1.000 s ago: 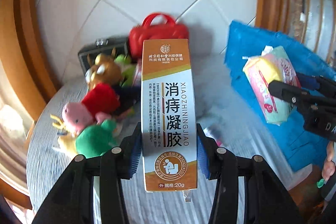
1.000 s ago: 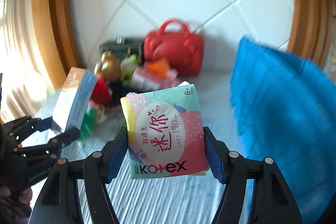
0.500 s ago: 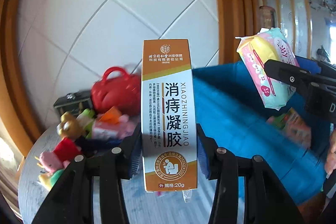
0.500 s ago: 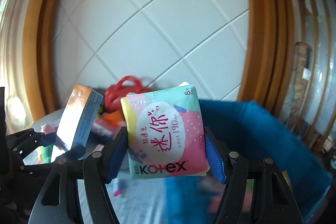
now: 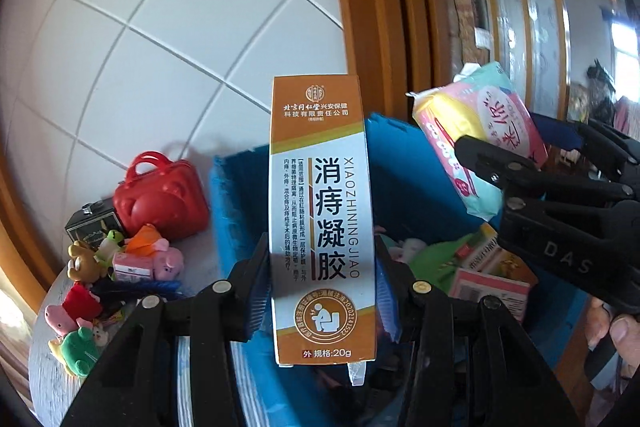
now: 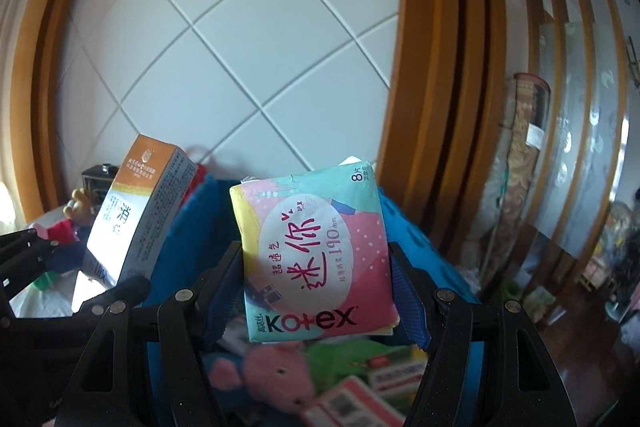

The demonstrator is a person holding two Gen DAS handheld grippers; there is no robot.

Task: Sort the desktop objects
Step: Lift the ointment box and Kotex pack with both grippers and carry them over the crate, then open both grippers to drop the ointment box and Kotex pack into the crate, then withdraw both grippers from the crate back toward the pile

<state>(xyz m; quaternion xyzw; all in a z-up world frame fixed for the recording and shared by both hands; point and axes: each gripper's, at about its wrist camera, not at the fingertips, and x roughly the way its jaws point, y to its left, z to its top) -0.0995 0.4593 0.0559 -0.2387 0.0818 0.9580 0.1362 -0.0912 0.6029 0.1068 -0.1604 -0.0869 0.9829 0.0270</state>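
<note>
Both hands have swung from the counter [image 5: 52, 379] over the blue bin [image 5: 224, 187]: left gripper [image 5: 322, 301] pinching the ointment box [image 5: 322, 219], right gripper [image 6: 316, 287] the pad pack [image 6: 312, 259], ready to drop.

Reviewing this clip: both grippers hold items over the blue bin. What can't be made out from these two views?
- Blue bin contents: left wrist view, mostly hidden behind the ointment box and right gripper.
- Bin contents, right wrist view: blurred, cut off behind the Kotex pack.
- Small toys: too small to identify fully.
</note>
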